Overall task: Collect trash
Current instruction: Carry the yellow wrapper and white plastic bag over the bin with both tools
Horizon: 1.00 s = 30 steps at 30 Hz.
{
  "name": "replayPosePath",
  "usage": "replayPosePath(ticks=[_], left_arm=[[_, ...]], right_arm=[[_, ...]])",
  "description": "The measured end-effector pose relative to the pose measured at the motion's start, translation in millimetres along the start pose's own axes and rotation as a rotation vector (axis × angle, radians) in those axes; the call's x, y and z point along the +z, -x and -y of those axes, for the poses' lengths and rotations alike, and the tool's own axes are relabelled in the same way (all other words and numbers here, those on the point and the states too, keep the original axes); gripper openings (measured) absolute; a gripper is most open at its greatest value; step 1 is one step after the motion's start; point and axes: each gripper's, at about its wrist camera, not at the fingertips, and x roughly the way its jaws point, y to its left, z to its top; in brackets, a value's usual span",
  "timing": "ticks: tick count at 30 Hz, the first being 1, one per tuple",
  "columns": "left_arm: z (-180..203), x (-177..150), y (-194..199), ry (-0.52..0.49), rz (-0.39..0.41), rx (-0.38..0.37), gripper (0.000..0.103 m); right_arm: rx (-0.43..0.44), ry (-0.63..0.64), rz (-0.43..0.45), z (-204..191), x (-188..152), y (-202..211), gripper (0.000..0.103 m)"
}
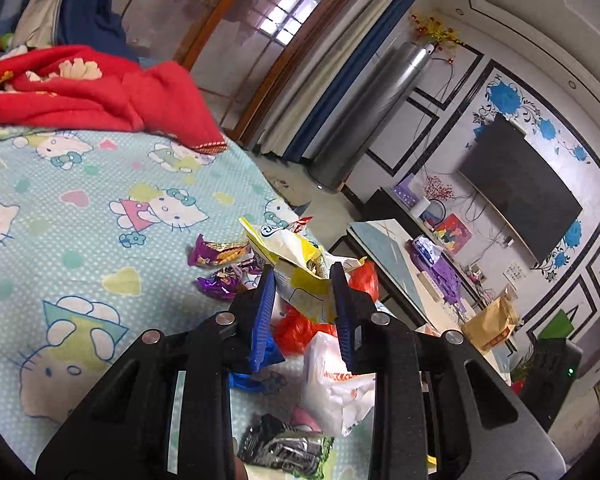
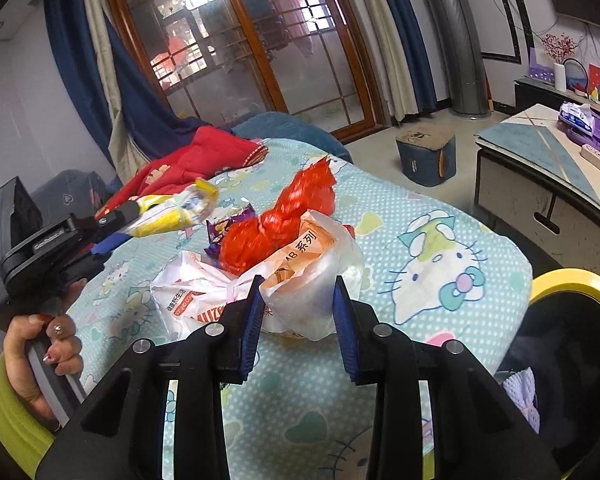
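The left gripper (image 1: 303, 276) was clamped on a yellow snack bag (image 1: 296, 264), held above the bed (image 1: 80, 220). The right gripper (image 2: 298, 296) was apart, near a white bag (image 2: 300, 276). Purple wrappers (image 1: 220, 272) and the red bag (image 2: 284, 220) were left; little looked done.

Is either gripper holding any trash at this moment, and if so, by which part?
The left gripper pinches the yellow-and-white snack bag by its crumpled lower end, lifted above the bed. The right gripper is open around the white plastic bag, not gripping it.
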Motion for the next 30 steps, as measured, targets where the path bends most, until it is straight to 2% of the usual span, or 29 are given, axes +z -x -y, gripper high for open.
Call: replayPosePath(ticks=[10,30], left_arm=[[24,-2,16,-0.066,0.026,-0.031,0.021],[73,-23,9,-0.175,-0.008,-0.122,0.021]], right_arm=[[-0.034,-0.022,0.041,20,2,32,0.032],[-0.173,-0.127,0.173,82,8,95,0.031]])
